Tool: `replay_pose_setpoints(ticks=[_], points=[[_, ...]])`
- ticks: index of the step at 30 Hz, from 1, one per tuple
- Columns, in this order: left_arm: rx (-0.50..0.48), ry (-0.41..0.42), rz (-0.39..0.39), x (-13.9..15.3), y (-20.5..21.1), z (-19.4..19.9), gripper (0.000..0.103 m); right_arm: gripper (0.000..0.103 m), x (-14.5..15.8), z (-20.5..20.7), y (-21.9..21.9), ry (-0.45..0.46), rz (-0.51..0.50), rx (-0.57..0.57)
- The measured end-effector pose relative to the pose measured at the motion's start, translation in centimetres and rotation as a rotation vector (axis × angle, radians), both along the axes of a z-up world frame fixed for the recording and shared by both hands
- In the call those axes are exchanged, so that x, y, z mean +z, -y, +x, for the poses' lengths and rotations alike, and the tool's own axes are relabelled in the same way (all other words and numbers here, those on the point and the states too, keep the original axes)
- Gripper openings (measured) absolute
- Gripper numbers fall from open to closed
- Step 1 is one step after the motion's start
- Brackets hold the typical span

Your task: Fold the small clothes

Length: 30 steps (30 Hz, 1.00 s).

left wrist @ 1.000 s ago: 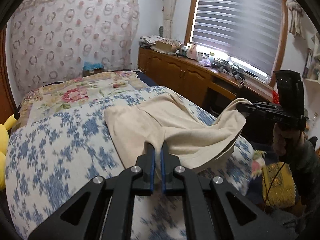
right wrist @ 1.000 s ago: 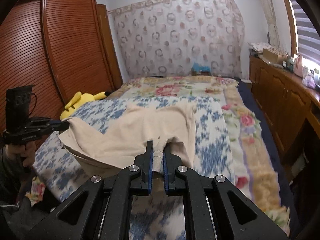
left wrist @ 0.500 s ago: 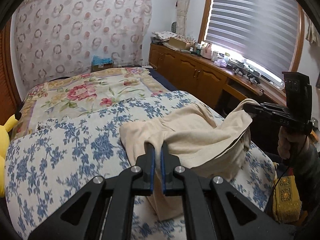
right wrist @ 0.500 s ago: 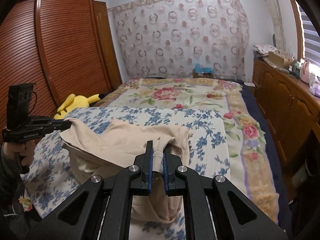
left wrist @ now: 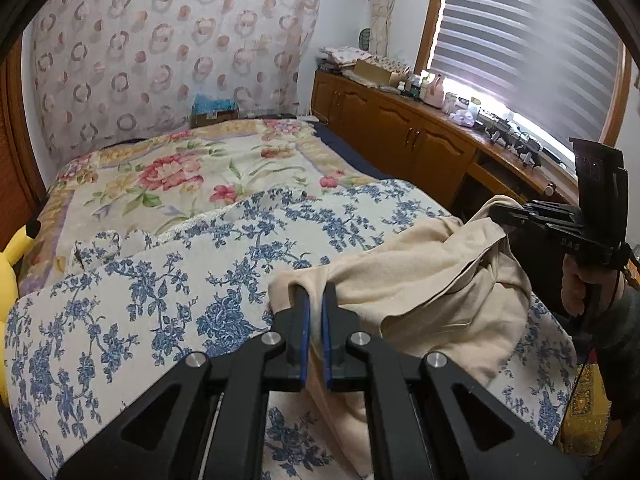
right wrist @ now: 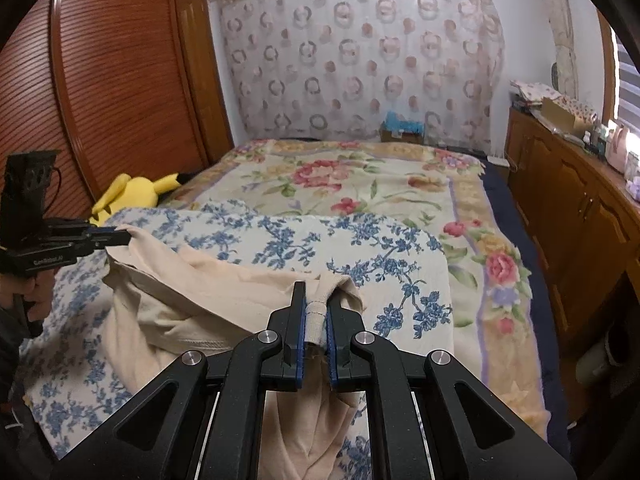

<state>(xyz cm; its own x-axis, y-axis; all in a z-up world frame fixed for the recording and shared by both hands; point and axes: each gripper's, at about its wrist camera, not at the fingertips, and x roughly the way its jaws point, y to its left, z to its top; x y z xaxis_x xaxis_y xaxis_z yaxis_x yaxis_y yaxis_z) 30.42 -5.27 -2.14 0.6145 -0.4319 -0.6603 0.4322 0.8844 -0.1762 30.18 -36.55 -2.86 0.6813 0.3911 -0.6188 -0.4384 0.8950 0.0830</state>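
The left gripper (left wrist: 314,300) is clamped on one edge of the beige garment (left wrist: 424,280), and the right gripper (right wrist: 316,300) is clamped on a ribbed hem at its opposite edge. The garment hangs bunched between the two grippers over the near part of the blue floral bedspread (left wrist: 140,312), its lower folds resting on the bedspread.
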Motion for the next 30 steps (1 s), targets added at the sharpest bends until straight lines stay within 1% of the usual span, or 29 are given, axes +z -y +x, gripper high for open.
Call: replay_pose_setpoints(ticks=[4, 6, 7, 9, 10, 11, 12, 13, 16, 17, 18, 19, 20, 21, 22, 24, 26, 28, 30], points=[[0.006, -0.019, 0.020, -0.7, 0.2, 0.8, 0.004, 0.005, -0.9, 1.2, -0.2, -0.023, -0.019, 0.001], [0.004, -0.020, 0.031, -0.8, 0.3, 0.9, 0.006, 0.006, -1.3, 1.5, -0.1, -0.032, -0.021, 0.001], [0.005, -0.018, 0.037, -0.8, 0.5, 0.9, 0.008, 0.006, -1.5, 1.7, -0.1, -0.034, -0.026, 0.001], [0.011, -0.011, 0.054, -0.8, 0.5, 0.7, 0.022, 0.006, -1.6, 1.8, -0.1, -0.034, -0.034, 0.000], [0.013, -0.008, 0.059, -0.8, 0.4, 0.7, 0.035, 0.006, -1.7, 1.8, -0.1, -0.031, -0.041, -0.003], [0.016, -0.006, 0.064, -0.8, 0.2, 0.6, 0.045, 0.009, -1.6, 1.8, -0.2, -0.026, -0.047, -0.007], [0.010, -0.005, 0.061, -0.7, 0.1, 0.3, 0.045, 0.013, -1.5, 1.7, -0.2, -0.020, -0.055, -0.019], [0.002, -0.009, 0.056, -0.7, -0.1, 0.0, 0.048, 0.014, -1.3, 1.5, -0.2, -0.012, -0.064, -0.028], [-0.008, -0.010, 0.041, -0.7, -0.7, -1.2, 0.061, 0.021, -0.6, 0.6, -0.2, 0.006, -0.078, -0.027], [-0.017, -0.013, 0.033, -0.8, -0.9, -1.7, 0.062, 0.025, -0.4, 0.2, -0.2, 0.014, -0.089, -0.021], [-0.024, -0.017, 0.029, -0.9, -1.1, -2.0, 0.062, 0.033, -0.3, -0.3, -0.4, 0.025, -0.106, -0.021], [-0.030, -0.023, 0.028, -1.0, -1.1, -2.4, 0.062, 0.038, -0.1, -0.7, -0.4, 0.040, -0.121, -0.027], [-0.036, -0.033, 0.033, -1.3, -1.0, -2.7, 0.062, 0.044, 0.2, -1.1, -0.3, 0.059, -0.129, -0.033], [-0.041, -0.041, 0.039, -1.7, -0.9, -2.9, 0.062, 0.051, 0.4, -1.4, 0.0, 0.067, -0.123, -0.038], [-0.046, -0.053, 0.048, -2.1, -0.8, -3.0, 0.062, 0.054, 0.7, -1.6, 0.5, 0.064, -0.107, -0.055], [-0.055, -0.084, 0.084, -3.5, -0.2, -2.8, 0.062, 0.056, 0.9, -1.6, 0.9, 0.050, -0.093, -0.060], [-0.060, -0.106, 0.096, -4.3, 0.2, -2.5, 0.062, 0.056, 0.6, -1.7, 0.8, 0.028, -0.092, -0.018], [-0.070, -0.124, 0.108, -5.0, 0.8, -1.6, 0.062, 0.056, -0.5, -1.3, 0.5, -0.030, -0.108, 0.017], [-0.061, -0.128, 0.118, -5.2, 1.3, -0.5, 0.062, 0.056, -2.0, -0.8, 0.0, -0.089, -0.115, 0.046]])
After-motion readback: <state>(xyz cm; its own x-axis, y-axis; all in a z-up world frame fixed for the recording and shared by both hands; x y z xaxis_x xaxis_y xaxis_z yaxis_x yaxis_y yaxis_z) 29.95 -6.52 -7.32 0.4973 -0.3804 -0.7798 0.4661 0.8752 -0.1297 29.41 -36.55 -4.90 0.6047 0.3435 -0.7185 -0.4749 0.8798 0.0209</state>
